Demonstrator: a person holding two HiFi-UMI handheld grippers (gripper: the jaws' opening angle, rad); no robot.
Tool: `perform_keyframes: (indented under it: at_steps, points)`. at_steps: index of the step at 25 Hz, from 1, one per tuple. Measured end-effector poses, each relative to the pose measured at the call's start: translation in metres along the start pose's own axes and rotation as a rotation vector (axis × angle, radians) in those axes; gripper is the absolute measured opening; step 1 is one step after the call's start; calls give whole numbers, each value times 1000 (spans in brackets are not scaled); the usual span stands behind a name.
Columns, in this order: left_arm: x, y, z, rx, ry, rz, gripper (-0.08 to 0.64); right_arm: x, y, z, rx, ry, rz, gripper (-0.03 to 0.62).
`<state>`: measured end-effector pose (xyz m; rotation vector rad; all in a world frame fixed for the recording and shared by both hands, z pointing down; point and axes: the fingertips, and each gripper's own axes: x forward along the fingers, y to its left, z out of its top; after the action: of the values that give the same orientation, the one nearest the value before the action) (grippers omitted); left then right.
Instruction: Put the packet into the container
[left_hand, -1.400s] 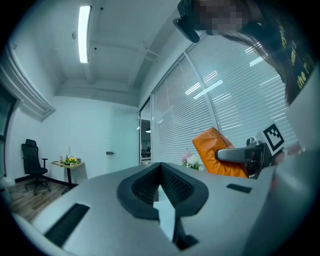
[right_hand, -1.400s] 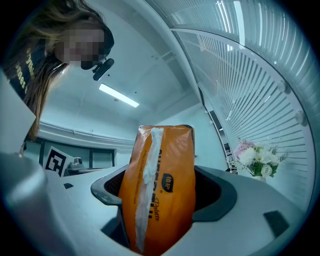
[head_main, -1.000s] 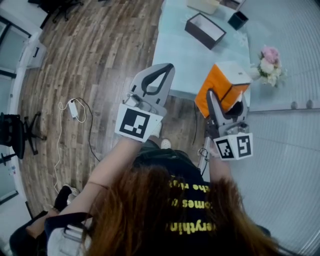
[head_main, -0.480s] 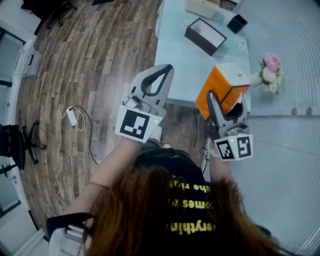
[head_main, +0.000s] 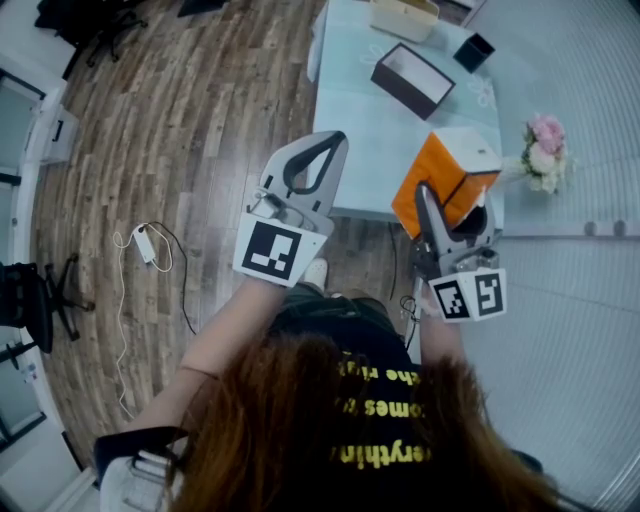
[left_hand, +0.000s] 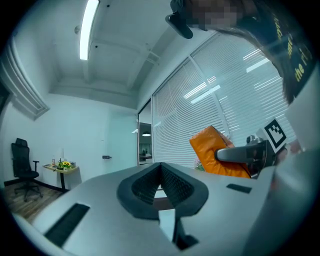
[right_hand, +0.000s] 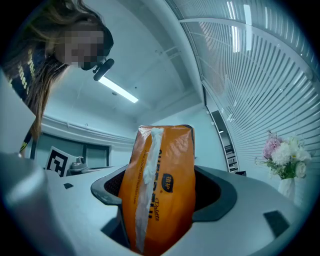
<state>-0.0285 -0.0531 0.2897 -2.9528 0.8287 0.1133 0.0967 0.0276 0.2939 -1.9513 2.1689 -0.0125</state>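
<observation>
Your right hand-held gripper (head_main: 452, 207) clamps the orange packet (head_main: 438, 175), long axis along its jaws, short of the container (head_main: 398, 87) on the bench (head_main: 365, 150); your left hand-held gripper (head_main: 330, 145) is closed, empty.

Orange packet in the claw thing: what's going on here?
A person holds a two-jaw gripper in each hand. The right gripper is clamped on the orange packet and holds it in the air near the edge of the table. The left gripper is raised beside it with its jaws together and nothing between them. The container, a dark open box, sits farther back on the table. The packet is not in it yet.
</observation>
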Motion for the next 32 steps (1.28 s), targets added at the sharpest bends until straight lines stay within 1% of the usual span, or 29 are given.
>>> perform_keyframes:
  at_steps: [10, 17, 24, 27, 32]
  points:
    - [-2, 21, -10, -37, 3, 18, -2, 16, 2, -7, -5, 22, 2, 373]
    - [7, 24, -21, -47, 20, 15, -2, 24, -9, -15, 4, 28, -8, 373]
    - [11, 26, -24, -58, 37, 21, -2, 27, -13, -16, 14, 40, -7, 373]
    - [18, 29, -23, -56, 39, 27, -2, 32, -19, -14, 15, 40, -2, 373]
    - [45, 31, -19, -50, 27, 29, -2, 51, -42, -10, 14, 40, 20, 373]
